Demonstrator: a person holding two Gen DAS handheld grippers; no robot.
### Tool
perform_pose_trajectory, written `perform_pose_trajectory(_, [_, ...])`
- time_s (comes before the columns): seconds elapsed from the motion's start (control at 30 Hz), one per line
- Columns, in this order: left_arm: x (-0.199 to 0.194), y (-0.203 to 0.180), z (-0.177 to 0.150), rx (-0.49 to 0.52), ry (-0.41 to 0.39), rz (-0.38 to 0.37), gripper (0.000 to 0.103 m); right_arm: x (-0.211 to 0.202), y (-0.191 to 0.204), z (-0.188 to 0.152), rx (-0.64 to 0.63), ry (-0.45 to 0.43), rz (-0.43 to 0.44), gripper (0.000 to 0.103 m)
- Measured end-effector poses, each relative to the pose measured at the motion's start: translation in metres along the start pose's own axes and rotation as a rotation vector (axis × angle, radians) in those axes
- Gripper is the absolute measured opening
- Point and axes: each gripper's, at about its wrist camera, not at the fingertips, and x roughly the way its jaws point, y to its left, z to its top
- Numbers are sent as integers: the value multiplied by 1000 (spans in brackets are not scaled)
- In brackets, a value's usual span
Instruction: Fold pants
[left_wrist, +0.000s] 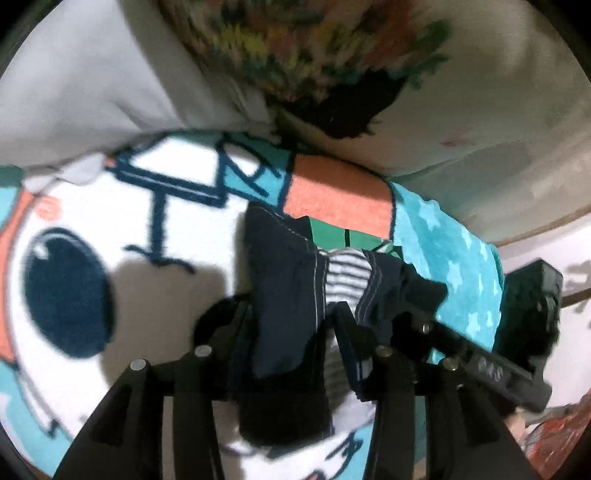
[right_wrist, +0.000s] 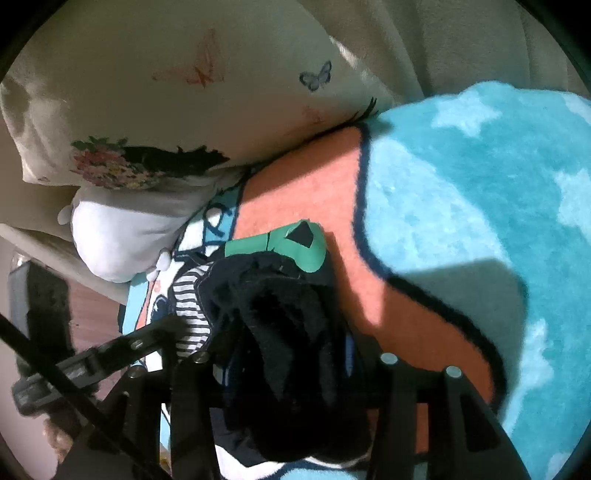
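The pants (left_wrist: 284, 273) are dark navy with white stitching and a striped inner lining (left_wrist: 345, 275). They are bunched and held up above a cartoon-print blanket (left_wrist: 110, 229). My left gripper (left_wrist: 291, 321) is shut on the pants' fabric, which hangs down between its fingers. My right gripper (right_wrist: 284, 332) is shut on another bunch of the same pants (right_wrist: 280, 317), and its fingers are mostly hidden by the dark cloth. The right gripper also shows in the left wrist view (left_wrist: 480, 362), close beside the left one. The left gripper shows in the right wrist view (right_wrist: 110, 350).
The blanket (right_wrist: 461, 206) in turquoise, orange and white covers the surface. A cream pillow with butterflies and flowers (right_wrist: 166, 92) and a white cushion (right_wrist: 118, 236) lie at its far edge. A multicoloured knitted thing (left_wrist: 295, 48) lies behind them. Floor shows at the left (right_wrist: 88, 306).
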Motion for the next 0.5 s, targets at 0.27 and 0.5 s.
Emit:
perform_pose_trajectory(0.27, [-83,-5,-24,166,-164,89,51,-58,37,-28,-58,-169,-202,53])
perform_pose_trajectory(0.5, [-131,36,-13,280,-247,-11,52,-53,102,-69,-14,-186,-410,54])
